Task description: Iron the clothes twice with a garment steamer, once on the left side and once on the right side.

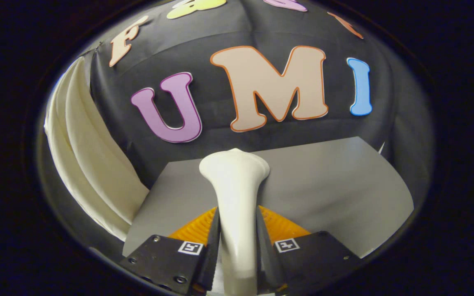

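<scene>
Cream steamer [237, 197] clamped by handle btwn both fingers of gripper [237, 250], head fwd over grey table [335, 189]; garment [93, 164] hangs off left, not yet touched.

the lower handle of the garment steamer [237, 197] is hidden between the fingers [210, 250] clamped on it, and the cream cloth [93, 164] beside it is cut off.
</scene>
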Demonstrator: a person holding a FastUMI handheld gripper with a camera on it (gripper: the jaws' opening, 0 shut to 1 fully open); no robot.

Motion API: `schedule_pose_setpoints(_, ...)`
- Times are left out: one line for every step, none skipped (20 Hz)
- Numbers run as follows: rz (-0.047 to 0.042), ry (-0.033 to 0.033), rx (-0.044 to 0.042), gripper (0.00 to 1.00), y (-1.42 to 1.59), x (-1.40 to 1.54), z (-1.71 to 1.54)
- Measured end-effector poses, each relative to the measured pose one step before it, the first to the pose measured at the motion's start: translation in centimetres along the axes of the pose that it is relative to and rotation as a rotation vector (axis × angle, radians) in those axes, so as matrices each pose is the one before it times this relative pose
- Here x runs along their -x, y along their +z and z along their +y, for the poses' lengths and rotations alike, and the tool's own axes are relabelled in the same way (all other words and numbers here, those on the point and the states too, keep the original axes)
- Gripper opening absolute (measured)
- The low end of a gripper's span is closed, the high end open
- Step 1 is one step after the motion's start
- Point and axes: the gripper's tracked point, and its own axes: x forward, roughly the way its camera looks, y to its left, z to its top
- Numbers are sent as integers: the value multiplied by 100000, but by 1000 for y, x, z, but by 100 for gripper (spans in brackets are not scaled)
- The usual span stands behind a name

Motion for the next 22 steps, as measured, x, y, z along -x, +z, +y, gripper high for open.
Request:
schedule_pose_setpoints(384,241,1537,48,-90,-162,8)
schedule_pose_setpoints(68,797,-720,46,51,-146,127)
schedule_pose_setpoints(2542,840,610,45,-334,-178,224)
schedule_pose_setpoints(2914,877,164,43,-335,-32,21)
schedule_pose_setpoints(780,772,-1603,42,94,115,122)
schedule_pose_setpoints(223,736,223,40,47,-26,9)
schedule_pose_setpoints(-453,930,-446,38,-59,182,-71)
schedule_pose_setpoints(-1762,1310,-367,36,206,27,69)
schedule_pose_setpoints(-2982,752,-1169,34,164,424,176)
schedule_pose_setpoints(-4974,-424,-1017,33,823,550,-135)
schedule_pose_setpoints(-4272,-989,-651,33,466,1044,29)
schedule_pose_setpoints(-3158,-1035,115,32,251,1304,70)
schedule_pose_setpoints(-1216,-1159,289,32,-152,1147,176)
schedule_pose_setpoints(-1647,-889,984,32,-337,1118,184)
schedule_pose_setpoints(-676,-835,1538,32,-364,1056,229)
schedule_pose_setpoints(-1113,-733,1185,32,-522,1259,446)
schedule_pose_setpoints(-1763,-1072,1146,32,-268,1033,433)
schedule_pose_setpoints(-1774,-710,510,32,-247,1202,547)
schedule_pose_setpoints(-1616,-425,69,32,-239,1283,679)
schedule_pose_setpoints(-1845,-229,-53,31,-117,1314,639)
schedule_pose_setpoints(-2565,133,-278,31,57,1264,706)
schedule_pose_setpoints(-2237,276,-569,30,126,1270,835)
